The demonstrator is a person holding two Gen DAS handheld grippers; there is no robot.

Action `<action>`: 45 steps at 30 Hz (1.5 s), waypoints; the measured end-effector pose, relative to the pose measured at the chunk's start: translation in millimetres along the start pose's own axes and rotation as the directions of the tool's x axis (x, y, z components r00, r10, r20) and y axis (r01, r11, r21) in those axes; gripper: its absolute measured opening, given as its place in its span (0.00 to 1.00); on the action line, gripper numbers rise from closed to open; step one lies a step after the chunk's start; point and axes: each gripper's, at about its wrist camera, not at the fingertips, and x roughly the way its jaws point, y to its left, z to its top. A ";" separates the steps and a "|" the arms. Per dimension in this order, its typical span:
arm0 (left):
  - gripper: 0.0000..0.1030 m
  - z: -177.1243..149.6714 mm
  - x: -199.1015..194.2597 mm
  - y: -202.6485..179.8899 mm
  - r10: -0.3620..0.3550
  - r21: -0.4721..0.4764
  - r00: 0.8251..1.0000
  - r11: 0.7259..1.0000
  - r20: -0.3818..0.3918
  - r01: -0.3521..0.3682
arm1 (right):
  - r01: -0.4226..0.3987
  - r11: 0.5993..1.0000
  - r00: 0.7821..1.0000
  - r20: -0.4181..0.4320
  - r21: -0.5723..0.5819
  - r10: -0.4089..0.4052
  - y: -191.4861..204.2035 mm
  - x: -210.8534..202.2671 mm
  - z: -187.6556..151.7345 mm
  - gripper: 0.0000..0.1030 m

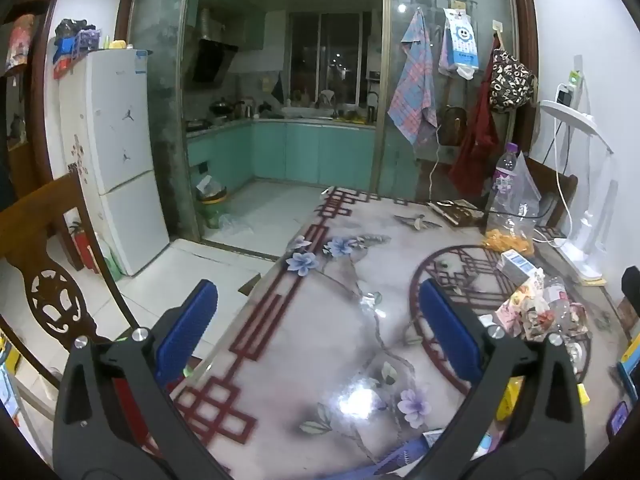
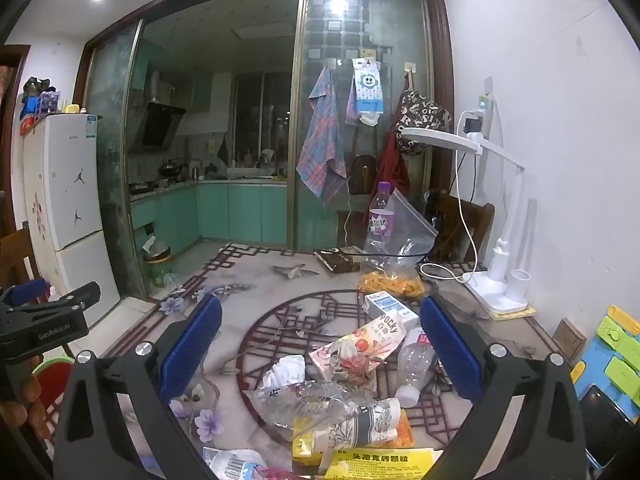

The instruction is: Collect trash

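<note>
Several crumpled wrappers (image 2: 356, 354) beside 1 empty bottle (image 2: 414, 364).

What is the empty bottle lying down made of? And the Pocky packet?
The lying bottle looks like thin clear plastic: you see through it, and it has a white cap. The Pocky packet seems to be glossy printed cardboard or plastic film; its crumpled look leaves that open.

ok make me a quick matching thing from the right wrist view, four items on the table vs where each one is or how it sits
Items:
1. pocky packet
2. empty clear bottle
3. desk lamp
4. purple-capped bottle

Descriptions:
a. standing upright at the table's far side
b. lying on its side by the right tongs' right pad
c. lying in the middle of the trash pile
d. standing by the white wall

Pairs: 1-c, 2-b, 3-d, 4-a
</note>
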 end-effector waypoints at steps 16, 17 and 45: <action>0.96 0.8 -6.2 -1.4 0.011 0.029 0.999 1.000 0.034 -0.012 | 0.001 1.000 1.000 -0.009 -0.002 -0.001 0.6 1.8 -0.6 0.93; 0.96 -0.4 -5.9 -3.7 0.014 0.031 0.999 0.999 0.036 -0.015 | 0.001 1.000 1.000 -0.011 -0.002 -0.002 0.7 2.1 -0.7 0.93; 0.96 -2.4 -3.3 -2.3 0.020 0.030 0.999 0.999 0.031 -0.021 | 0.001 1.000 1.000 -0.020 -0.002 -0.001 1.3 2.3 -1.2 0.93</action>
